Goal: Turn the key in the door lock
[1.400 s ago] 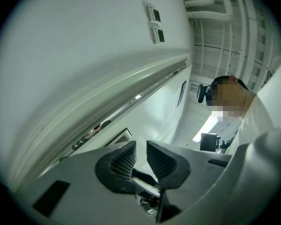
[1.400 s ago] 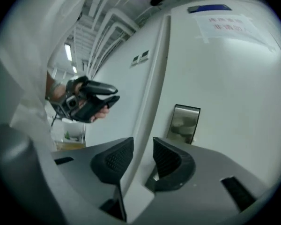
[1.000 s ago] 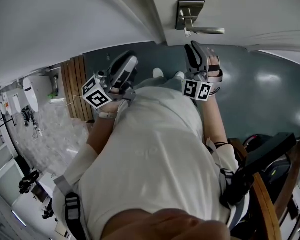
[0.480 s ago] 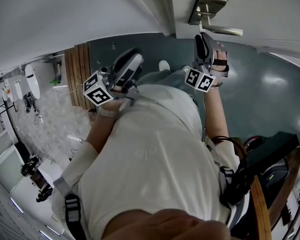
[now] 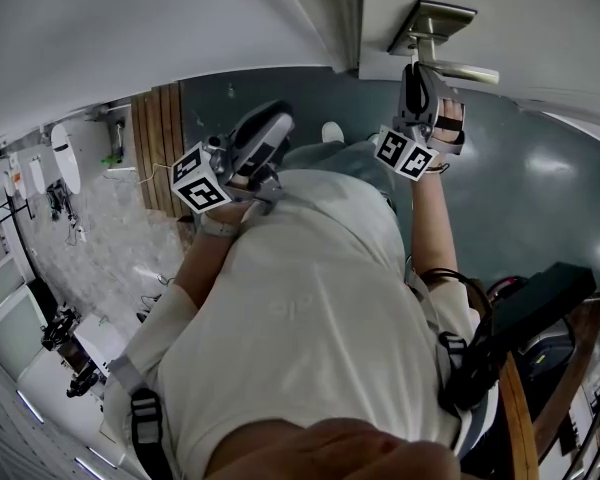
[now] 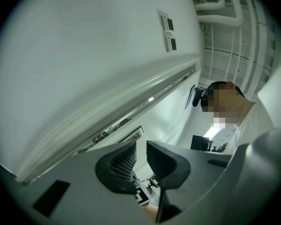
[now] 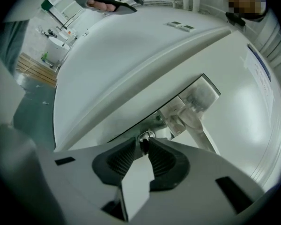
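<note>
A brushed-metal door handle (image 5: 435, 43) sits on the white door (image 5: 540, 18) at the top right of the head view. My right gripper (image 5: 417, 70) points up at the lock just under the handle. In the right gripper view the dark key head (image 7: 143, 145) sticks out of the round lock cylinder (image 7: 147, 136), below the lever (image 7: 193, 110). The right gripper (image 7: 142, 149) is open, its tips close on either side of the key head, a sliver of gap showing. My left gripper (image 5: 272, 120) hangs in the air by the wall, jaws (image 6: 141, 145) narrowly open and empty.
The door frame (image 5: 345, 18) runs up left of the handle. A wooden slatted panel (image 5: 158, 158) stands at the left, and a dark chair (image 5: 540, 298) at the right on the teal floor (image 5: 550, 168). Wall switches (image 6: 167, 29) and a person (image 6: 239, 125) show in the left gripper view.
My right gripper has moved up to the door, from below the handle to right under it. The head view has shifted toward the door. The left gripper has barely moved.
</note>
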A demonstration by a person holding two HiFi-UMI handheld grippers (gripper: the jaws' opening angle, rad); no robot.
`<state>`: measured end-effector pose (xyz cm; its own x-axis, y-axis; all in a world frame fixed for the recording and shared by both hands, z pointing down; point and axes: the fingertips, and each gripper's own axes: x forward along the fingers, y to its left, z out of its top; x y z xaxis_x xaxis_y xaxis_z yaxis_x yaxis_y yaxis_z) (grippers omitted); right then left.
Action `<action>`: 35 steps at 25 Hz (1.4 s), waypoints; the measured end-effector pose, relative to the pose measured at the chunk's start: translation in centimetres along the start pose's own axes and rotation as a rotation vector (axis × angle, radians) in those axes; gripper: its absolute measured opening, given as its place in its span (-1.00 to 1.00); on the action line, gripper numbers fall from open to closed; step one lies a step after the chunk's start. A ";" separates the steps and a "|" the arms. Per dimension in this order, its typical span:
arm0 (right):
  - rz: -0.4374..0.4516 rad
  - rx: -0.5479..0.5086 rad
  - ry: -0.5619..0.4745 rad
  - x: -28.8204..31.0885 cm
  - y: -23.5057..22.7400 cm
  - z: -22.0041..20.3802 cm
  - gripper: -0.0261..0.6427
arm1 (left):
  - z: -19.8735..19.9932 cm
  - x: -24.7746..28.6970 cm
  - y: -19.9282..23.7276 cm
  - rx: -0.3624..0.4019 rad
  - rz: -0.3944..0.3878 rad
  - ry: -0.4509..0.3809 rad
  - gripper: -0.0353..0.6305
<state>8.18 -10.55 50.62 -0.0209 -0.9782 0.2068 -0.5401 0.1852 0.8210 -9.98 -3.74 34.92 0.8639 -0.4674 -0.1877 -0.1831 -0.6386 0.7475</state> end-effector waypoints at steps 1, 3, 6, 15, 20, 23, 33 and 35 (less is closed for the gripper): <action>-0.014 0.015 0.004 -0.2 -0.6 -0.1 -0.66 | 0.0 0.1 -0.2 0.000 0.000 -0.001 -0.73; -0.028 0.039 0.011 -0.7 -1.4 -0.3 -0.75 | 0.0 0.3 -0.7 -0.003 -0.004 -0.003 -0.73; -0.031 0.088 0.010 -1.3 -1.8 -0.6 -0.76 | -0.3 0.5 -1.2 -0.005 -0.013 -0.002 -0.73; 0.012 0.520 -0.012 -1.4 -2.4 -1.0 -0.78 | -0.1 0.9 -0.9 -0.009 -0.027 -0.001 -0.73; 0.054 0.772 -0.036 -1.2 -2.6 -1.0 -0.78 | 0.3 0.7 -0.6 -0.007 -0.024 -0.016 -0.73; 0.077 0.929 -0.034 -1.3 -2.6 -1.7 -0.78 | 0.4 0.7 -0.6 -0.009 -0.024 -0.023 -0.73; 0.138 1.504 -0.069 -1.1 -2.7 -2.1 -0.79 | 0.6 0.5 -0.2 -0.023 -0.020 -0.035 -0.73; 0.149 1.596 -0.079 -1.1 -2.7 -2.2 -0.79 | 0.5 0.6 -0.2 -0.027 -0.021 -0.033 -0.73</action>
<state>11.48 -9.77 49.36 -0.1651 -0.9728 0.1623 -0.8123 0.0408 -0.5818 -9.68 -4.15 34.38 0.8515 -0.4741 -0.2240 -0.1521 -0.6322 0.7597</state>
